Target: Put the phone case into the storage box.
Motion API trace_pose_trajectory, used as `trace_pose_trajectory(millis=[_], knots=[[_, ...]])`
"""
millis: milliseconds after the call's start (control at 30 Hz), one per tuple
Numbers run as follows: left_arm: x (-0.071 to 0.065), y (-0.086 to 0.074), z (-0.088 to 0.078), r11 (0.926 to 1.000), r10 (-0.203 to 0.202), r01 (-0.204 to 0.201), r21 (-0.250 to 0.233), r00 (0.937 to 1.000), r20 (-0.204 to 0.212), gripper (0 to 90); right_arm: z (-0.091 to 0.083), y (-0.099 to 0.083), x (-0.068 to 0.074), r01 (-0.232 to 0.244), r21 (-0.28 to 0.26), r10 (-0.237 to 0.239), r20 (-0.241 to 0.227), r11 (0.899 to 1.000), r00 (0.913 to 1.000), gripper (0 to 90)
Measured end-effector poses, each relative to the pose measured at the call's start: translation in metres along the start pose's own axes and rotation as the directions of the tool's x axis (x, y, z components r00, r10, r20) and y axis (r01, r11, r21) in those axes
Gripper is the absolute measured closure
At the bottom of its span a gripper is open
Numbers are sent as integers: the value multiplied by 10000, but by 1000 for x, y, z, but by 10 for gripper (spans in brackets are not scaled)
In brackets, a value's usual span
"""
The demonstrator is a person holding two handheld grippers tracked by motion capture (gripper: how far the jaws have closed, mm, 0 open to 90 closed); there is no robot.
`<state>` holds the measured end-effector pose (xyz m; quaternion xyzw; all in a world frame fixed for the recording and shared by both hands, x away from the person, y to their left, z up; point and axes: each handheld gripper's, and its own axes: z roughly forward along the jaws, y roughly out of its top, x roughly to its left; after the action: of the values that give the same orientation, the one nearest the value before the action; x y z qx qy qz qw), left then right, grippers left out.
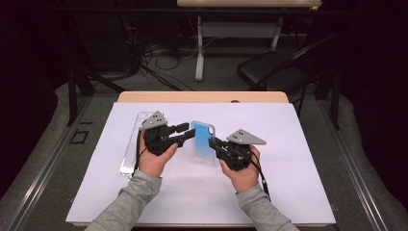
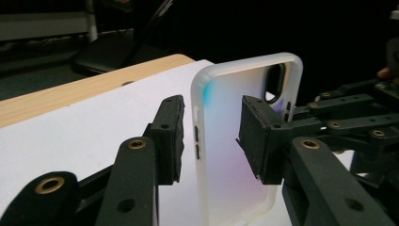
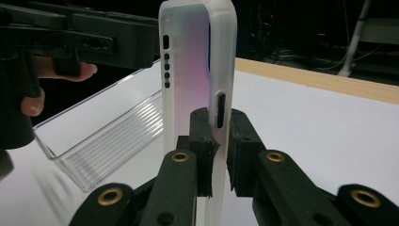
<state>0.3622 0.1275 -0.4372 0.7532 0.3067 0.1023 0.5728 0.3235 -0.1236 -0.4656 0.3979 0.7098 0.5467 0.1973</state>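
High view: a wooden desk (image 1: 202, 96) carries a broad white sheet (image 1: 288, 159) over nearly all of its top, leaving a strip of wood along the far edge. Around it the room is dark, with grey floor, loose cables, the legs of another desk and a black folding chair (image 1: 269, 70) behind.

A translucent phone case (image 1: 202, 142) stands on edge above the middle of the sheet. The right tool (image 1: 217, 143) has its jaws pinched shut on the case's side wall, which the right gripper view shows beside a button slot. The left tool (image 1: 185, 134) straddles the other edge, jaws part open; in the left gripper view one pad lies against the inner face and the other stands just clear of the rim, so it has no hold.

A clear plastic tray (image 1: 136, 144) lies at the left, partly hidden by the left hand (image 1: 153, 161). The case's lower end is cut off in both gripper views, so whether it touches the sheet I cannot tell.
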Motion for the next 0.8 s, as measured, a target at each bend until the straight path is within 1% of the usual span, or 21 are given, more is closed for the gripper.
trace_pose_trajectory(millis=[200, 367, 467, 567, 800], knots=[[1, 1, -1, 9999, 139, -140, 59, 9998, 104, 619, -1, 0, 1, 203, 5, -203, -167, 9998, 9997, 820], [1, 1, -2, 10000, 73, -73, 13, 9999, 132, 626, 0, -1, 3, 252, -5, -252, -276, 9997, 9993, 820], [2, 1, -2, 10000, 10, -10, -22, 9997, 249, 631, -1, -1, 4, 284, -31, -285, -351, 9996, 9990, 820], [3, 1, -2, 9999, -90, 93, -64, 9994, 338, 632, -1, 0, 5, 257, -29, -258, -467, 9997, 9986, 820], [2, 0, -1, 10000, -90, 90, 15, 9992, 391, 672, -1, 0, 5, 131, -18, -132, -577, 9999, 9982, 820]])
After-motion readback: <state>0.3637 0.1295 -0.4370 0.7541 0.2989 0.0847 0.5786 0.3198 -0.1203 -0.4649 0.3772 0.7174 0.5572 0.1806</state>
